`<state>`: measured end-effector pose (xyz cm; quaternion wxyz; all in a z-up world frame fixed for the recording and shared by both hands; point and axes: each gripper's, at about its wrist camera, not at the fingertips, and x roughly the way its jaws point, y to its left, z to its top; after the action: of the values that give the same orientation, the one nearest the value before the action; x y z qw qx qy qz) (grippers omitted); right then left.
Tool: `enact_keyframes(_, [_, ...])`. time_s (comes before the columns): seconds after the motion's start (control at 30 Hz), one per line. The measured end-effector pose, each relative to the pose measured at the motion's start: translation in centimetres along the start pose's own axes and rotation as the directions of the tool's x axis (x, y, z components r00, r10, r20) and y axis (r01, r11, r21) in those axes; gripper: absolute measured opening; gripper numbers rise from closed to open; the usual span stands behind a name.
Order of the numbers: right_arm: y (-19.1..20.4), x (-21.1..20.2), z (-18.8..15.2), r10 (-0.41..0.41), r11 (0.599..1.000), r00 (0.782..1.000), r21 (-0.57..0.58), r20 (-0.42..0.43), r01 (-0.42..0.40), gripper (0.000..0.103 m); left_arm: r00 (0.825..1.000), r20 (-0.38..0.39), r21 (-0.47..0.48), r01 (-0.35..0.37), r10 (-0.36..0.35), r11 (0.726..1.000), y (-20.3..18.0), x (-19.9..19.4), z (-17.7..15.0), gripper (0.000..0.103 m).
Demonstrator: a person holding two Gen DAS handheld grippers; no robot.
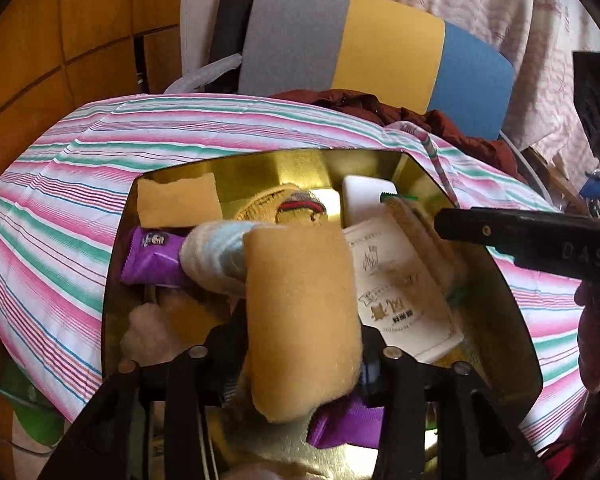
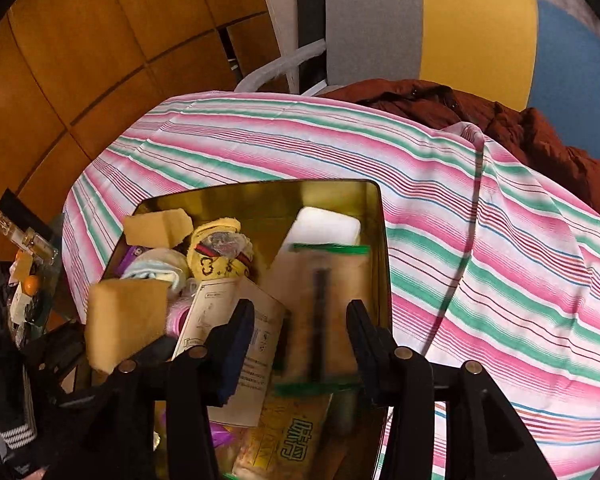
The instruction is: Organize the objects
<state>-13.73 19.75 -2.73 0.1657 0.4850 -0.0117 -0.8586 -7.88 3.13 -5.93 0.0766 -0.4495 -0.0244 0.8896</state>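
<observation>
Sponge [image 1: 300,316], tan and soft, sits clamped in my left hand-held gripper [image 1: 300,364] above the gold tin [image 1: 512,312], which lies on the striped cloth [image 1: 60,216] over the table. From the right wrist view the same sponge shows at about 9 o'clock of the tin, raised over its near-left corner. My right hand-held gripper [image 2: 300,336] has its fingers apart and holds nothing; it hovers over the clear green-edged bag [image 2: 324,280] on the tin's right side.

Inside the tin, going outward from the sponge: a rolled pale cloth [image 1: 212,256], a purple packet [image 1: 152,260], a second sponge [image 1: 178,200] at 11 o'clock, a yellow pouch [image 1: 284,204], a white bar [image 1: 366,196] at 1 o'clock and a cream box [image 1: 400,292].

To place the sponge well, I judge I should lower it into the gap on the left side, beside the purple packet, and release only once it rests, so it does not topple the roll.

Beyond the table stands a chair [image 2: 452,20] in grey, yellow and blue, a brown jacket [image 2: 480,112] on its seat, with wood panelling [image 2: 80,40] at 10 o'clock.
</observation>
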Motion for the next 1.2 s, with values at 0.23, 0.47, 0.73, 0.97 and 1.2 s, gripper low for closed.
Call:
enact_keyframes(0.23, [0.0, -0.6, -1.1, -0.034, 0.999, 0.999, 0.003, 0.02, 0.034, 0.061, 0.998, 0.057, 0.01, -0.037, 0.036, 0.999, -0.5, -1.8, -0.2, 0.066])
enact_keyframes(0.47, [0.9, -2.8, -3.2, -0.102, 0.995, 0.99, 0.014, 0.093, 0.101, 0.072, 0.992, 0.111, -0.002, -0.064, 0.064, 0.998, -0.5, -4.1, 0.0, 0.066])
enact_keyframes(0.73, [1.9, -5.2, -6.5, -0.172, 0.985, 0.971, 0.047, 0.168, 0.167, 0.078, 0.984, 0.153, -0.051, -0.081, 0.088, 0.995, -0.1, -6.8, -0.2, 0.066])
enact_keyframes(0.97, [2.7, -6.0, -8.2, -0.219, 0.976, 0.958, 0.048, 0.184, 0.214, 0.078, 0.964, 0.17, -0.068, -0.197, 0.206, 0.978, -0.7, -8.0, -0.7, 0.066])
enact_keyframes(1.2, [2.3, -7.7, -8.1, -0.266, 0.964, 0.932, 0.086, 0.245, 0.252, 0.087, 0.933, 0.228, -0.089, -0.267, 0.28, 0.96, -0.9, -9.8, -1.1, 0.066])
